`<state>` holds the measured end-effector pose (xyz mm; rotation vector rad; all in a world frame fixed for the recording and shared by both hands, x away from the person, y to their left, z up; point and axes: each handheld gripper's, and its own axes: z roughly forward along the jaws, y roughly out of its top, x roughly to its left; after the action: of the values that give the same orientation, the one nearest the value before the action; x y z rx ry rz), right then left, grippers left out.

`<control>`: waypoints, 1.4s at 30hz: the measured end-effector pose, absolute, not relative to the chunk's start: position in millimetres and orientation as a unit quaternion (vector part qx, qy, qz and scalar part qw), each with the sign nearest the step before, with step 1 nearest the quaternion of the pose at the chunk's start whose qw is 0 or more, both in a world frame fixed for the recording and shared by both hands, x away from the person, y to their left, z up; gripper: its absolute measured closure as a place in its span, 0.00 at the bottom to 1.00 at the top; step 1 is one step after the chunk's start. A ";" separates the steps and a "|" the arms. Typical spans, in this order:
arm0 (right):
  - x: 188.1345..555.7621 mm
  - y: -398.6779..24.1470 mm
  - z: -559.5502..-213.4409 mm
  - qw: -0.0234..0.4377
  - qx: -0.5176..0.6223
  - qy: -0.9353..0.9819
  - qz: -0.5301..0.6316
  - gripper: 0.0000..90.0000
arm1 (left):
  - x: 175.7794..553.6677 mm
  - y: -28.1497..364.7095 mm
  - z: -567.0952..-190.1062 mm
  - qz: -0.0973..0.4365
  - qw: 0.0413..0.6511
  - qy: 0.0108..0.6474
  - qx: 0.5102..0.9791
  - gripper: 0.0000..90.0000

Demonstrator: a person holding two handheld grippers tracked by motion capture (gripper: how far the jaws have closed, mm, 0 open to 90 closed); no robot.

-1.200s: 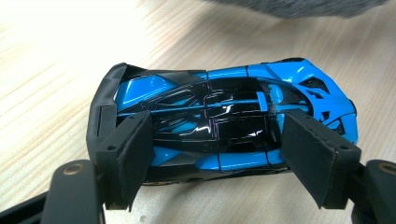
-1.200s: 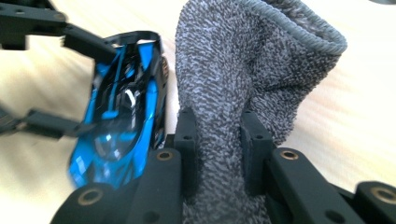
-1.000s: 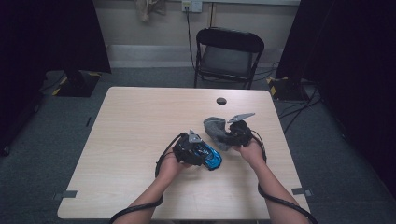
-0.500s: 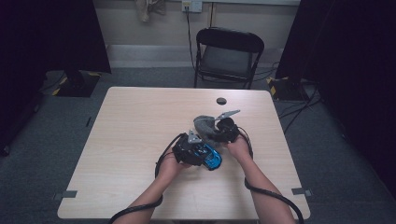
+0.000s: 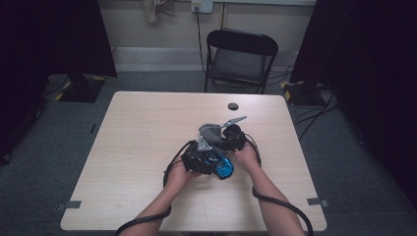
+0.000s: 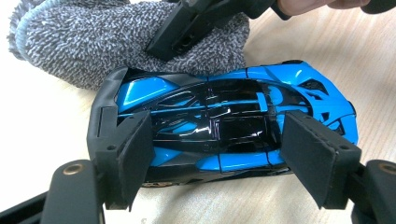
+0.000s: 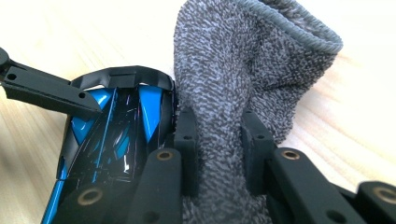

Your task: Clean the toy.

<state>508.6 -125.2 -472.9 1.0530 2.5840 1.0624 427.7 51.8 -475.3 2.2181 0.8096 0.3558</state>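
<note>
From the high view, a pale wood-grain table (image 5: 147,147) stands on grey carpet before a black folding chair (image 5: 240,59), the blue-and-black toy car (image 5: 222,167) near its middle. In the left gripper view, the left tongs (image 6: 217,154) clasp the car's sides. In the right gripper view, the right tongs (image 7: 217,149) pinch a grey knitted cloth (image 7: 243,70) touching the car.

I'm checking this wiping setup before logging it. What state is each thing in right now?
Toy car: upright on the table, lengthwise between the left tool's pads.
Cloth: bunched, pinched by the right tool, pressed against the car's end.
Left tool: shut on the car, pads at either end.
Right tool: shut on the cloth.
Folding chair: unfolded, beyond the table, nothing on its seat.
</note>
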 end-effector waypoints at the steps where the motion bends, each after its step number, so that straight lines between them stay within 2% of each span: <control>1: 508.4 -125.8 -473.6 0.075 0.354 0.862 0.356 0.81 | 427.8 52.2 -475.3 0.138 0.368 0.314 0.864 0.28; 42: 491.4 -158.7 -473.2 0.056 0.297 0.884 0.358 0.81 | 429.1 52.3 -474.1 0.137 0.363 0.312 0.867 0.28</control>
<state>491.4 -158.7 -473.2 0.9008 2.6818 1.0859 429.1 52.3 -474.1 2.2328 0.8028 0.3514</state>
